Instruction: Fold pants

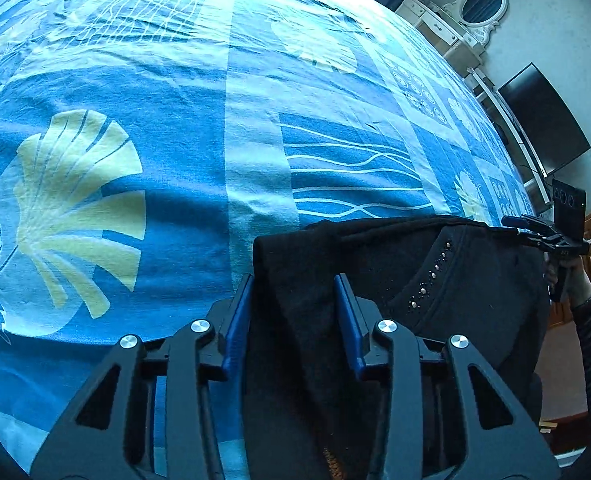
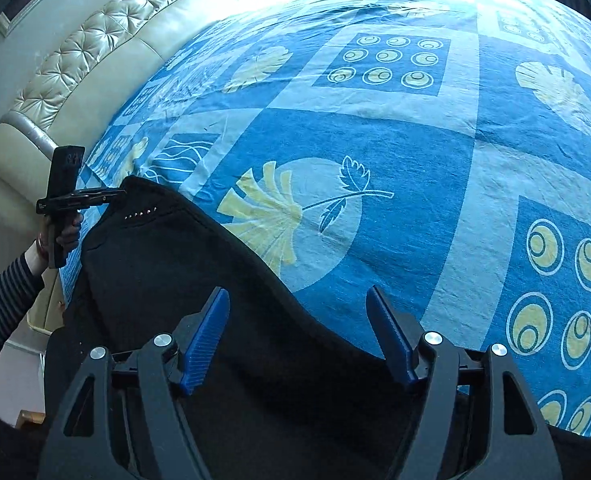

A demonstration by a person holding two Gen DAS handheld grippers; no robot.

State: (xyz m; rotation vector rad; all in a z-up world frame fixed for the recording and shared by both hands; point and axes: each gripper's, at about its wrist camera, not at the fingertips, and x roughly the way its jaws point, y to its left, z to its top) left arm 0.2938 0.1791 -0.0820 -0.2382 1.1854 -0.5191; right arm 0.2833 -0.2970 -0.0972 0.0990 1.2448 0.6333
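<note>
While the black, fleecy pants (image 1: 435, 264) lie at the near edge of the bed, on its blue leaf-patterned cotton bedspread (image 1: 175, 160), the left gripper (image 1: 293, 292) has its blue ribbed jaws spread either side of a cloth fold, not visibly pinching. The right gripper (image 2: 297, 308) hangs over the fabric, jaws wide apart. The pants look soft, limp and light, with a row of metal studs (image 1: 431, 276); the thicker seamed edge ahead of the jaws seems the surest hold.

One pair of black pants (image 1: 447, 280), one blue patterned bedspread (image 1: 175, 160), two grippers (left (image 1: 295, 304), right (image 2: 299, 320)), one mirror (image 1: 483, 6), one dark screen (image 1: 543, 116), one tufted headboard (image 2: 95, 48).
</note>
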